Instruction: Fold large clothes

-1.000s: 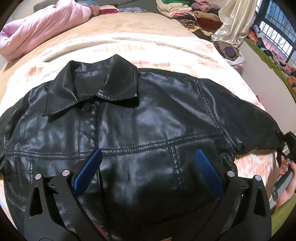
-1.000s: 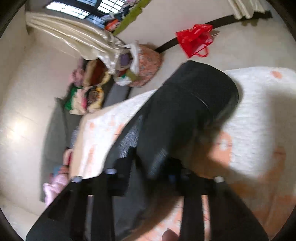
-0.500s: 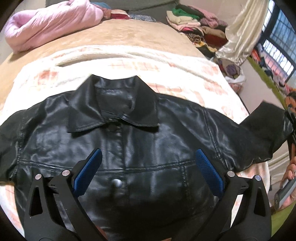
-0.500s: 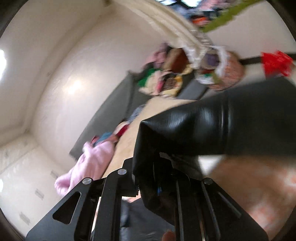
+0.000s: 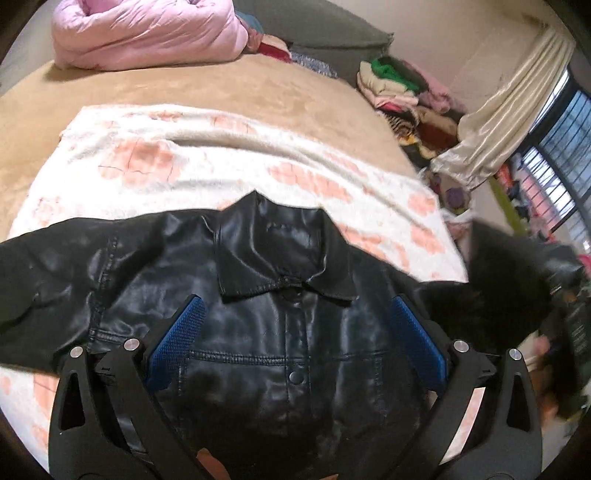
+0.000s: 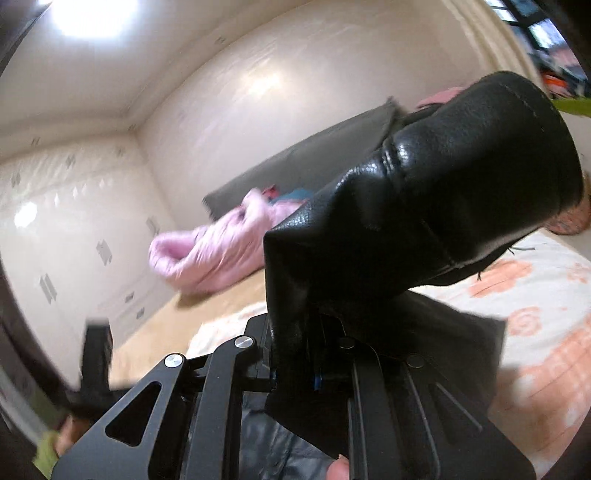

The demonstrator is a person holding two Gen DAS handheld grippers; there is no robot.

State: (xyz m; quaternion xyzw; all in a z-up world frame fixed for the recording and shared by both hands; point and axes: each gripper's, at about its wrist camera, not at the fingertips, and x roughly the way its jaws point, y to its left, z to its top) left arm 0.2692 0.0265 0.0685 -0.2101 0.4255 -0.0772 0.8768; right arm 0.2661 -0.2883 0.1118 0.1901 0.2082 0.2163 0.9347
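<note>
Below, a glossy black faux-leather jacket (image 5: 280, 332) lies collar-up across the white, peach-flowered blanket (image 5: 155, 162), filling the frame's lower half. My left gripper (image 5: 295, 332) hovers over its chest, blue pads spread wide. My right gripper (image 6: 295, 380) clamps the jacket's sleeve cuff (image 6: 461, 199), raised at centre frame.

We see a white blanket (image 5: 229, 147) with peach flowers spread over a tan bed (image 5: 177, 88). At its far end lies a bundled pink quilt (image 5: 147, 33) against a grey headboard (image 5: 325, 33). Beside the bed sit stacks of folded clothes (image 5: 402, 88) — next to them hangs a cream curtain (image 5: 509, 110), by a barred window (image 5: 565, 147).
</note>
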